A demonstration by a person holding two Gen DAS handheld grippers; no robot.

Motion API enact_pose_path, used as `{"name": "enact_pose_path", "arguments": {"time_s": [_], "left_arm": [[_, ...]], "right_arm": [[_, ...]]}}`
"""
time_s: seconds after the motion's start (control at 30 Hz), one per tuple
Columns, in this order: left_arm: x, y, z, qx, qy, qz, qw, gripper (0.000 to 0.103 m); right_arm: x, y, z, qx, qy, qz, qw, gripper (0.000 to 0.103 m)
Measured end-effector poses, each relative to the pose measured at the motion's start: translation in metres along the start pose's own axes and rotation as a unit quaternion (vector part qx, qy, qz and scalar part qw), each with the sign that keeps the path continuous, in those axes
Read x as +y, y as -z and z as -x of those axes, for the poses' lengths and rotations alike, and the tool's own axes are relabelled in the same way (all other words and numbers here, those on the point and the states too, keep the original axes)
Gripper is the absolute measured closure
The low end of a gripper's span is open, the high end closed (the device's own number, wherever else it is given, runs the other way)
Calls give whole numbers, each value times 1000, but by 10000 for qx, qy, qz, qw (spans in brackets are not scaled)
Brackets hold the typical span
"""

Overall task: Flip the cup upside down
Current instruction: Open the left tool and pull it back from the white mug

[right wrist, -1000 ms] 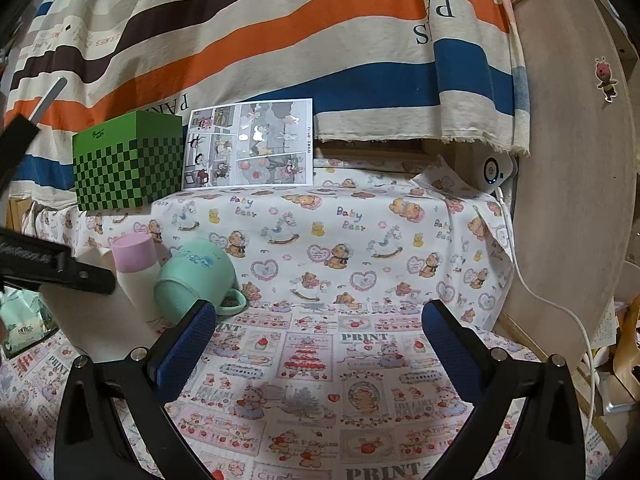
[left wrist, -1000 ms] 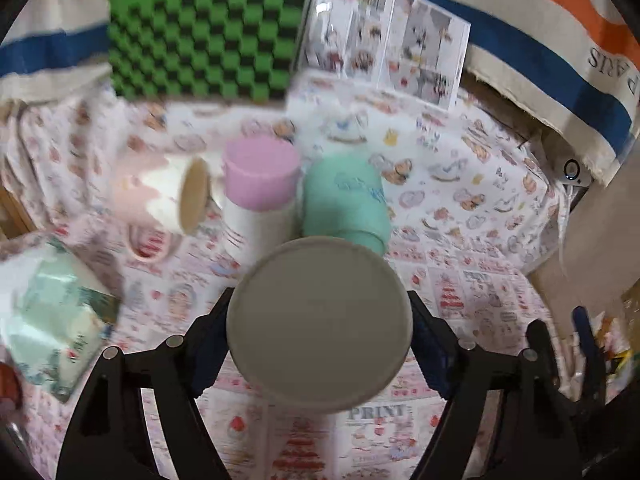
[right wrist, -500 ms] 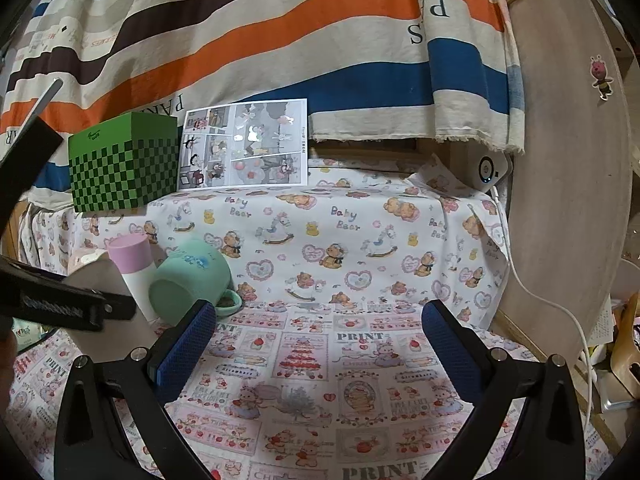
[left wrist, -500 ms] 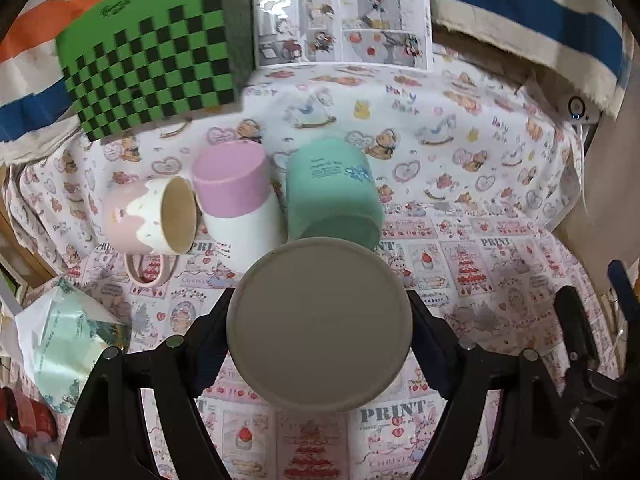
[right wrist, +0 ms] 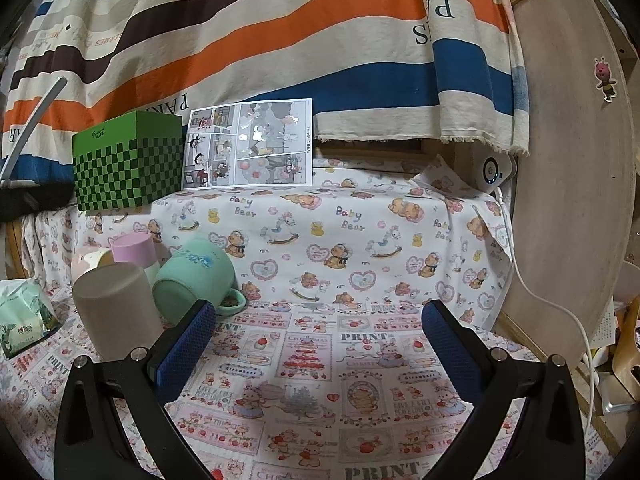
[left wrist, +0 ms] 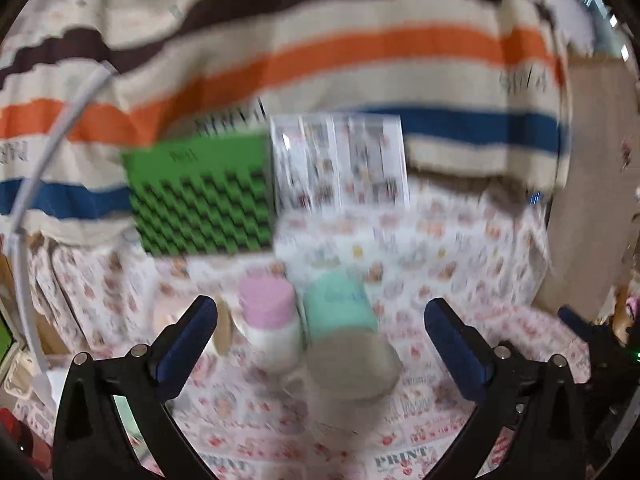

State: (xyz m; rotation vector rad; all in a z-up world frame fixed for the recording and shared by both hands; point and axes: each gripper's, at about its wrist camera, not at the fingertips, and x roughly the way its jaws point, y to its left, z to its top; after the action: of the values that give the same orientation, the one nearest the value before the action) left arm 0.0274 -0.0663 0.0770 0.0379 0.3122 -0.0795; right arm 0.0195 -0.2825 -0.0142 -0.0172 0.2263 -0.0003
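Observation:
A beige cup (right wrist: 114, 312) stands upside down on the printed cloth, base up; it also shows blurred in the left wrist view (left wrist: 350, 372). My left gripper (left wrist: 320, 344) is open and empty, drawn back from and above the cup. My right gripper (right wrist: 318, 340) is open and empty over the cloth to the right of the cups. A teal mug (right wrist: 192, 284) (left wrist: 340, 308) stands upside down right behind the beige cup.
A pink-topped white cup (right wrist: 134, 252) and a pink-and-cream mug (right wrist: 90, 260) sit behind the beige cup. A green checkered box (right wrist: 126, 160) and a comic sheet (right wrist: 248, 144) stand at the back. A green packet (right wrist: 22, 320) lies at left. A wooden panel (right wrist: 568, 184) rises at right.
My left gripper has let go of the beige cup, opened wide and pulled back and up. The cup now stands free, base up, on the cloth. The right gripper has barely moved.

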Motion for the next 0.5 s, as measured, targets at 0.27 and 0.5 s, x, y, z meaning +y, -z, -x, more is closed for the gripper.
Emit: {"name": "enact_pose_path", "arguments": {"time_s": [0.27, 0.5], "left_arm": [[39, 23, 44, -999, -61, 97, 9949, 0], [72, 46, 35, -685, -250, 326, 9968, 0]], "right_arm": [[1, 0, 0, 4, 29, -6, 10000, 0], [1, 0, 0, 6, 3, 5, 10000, 0]]}}
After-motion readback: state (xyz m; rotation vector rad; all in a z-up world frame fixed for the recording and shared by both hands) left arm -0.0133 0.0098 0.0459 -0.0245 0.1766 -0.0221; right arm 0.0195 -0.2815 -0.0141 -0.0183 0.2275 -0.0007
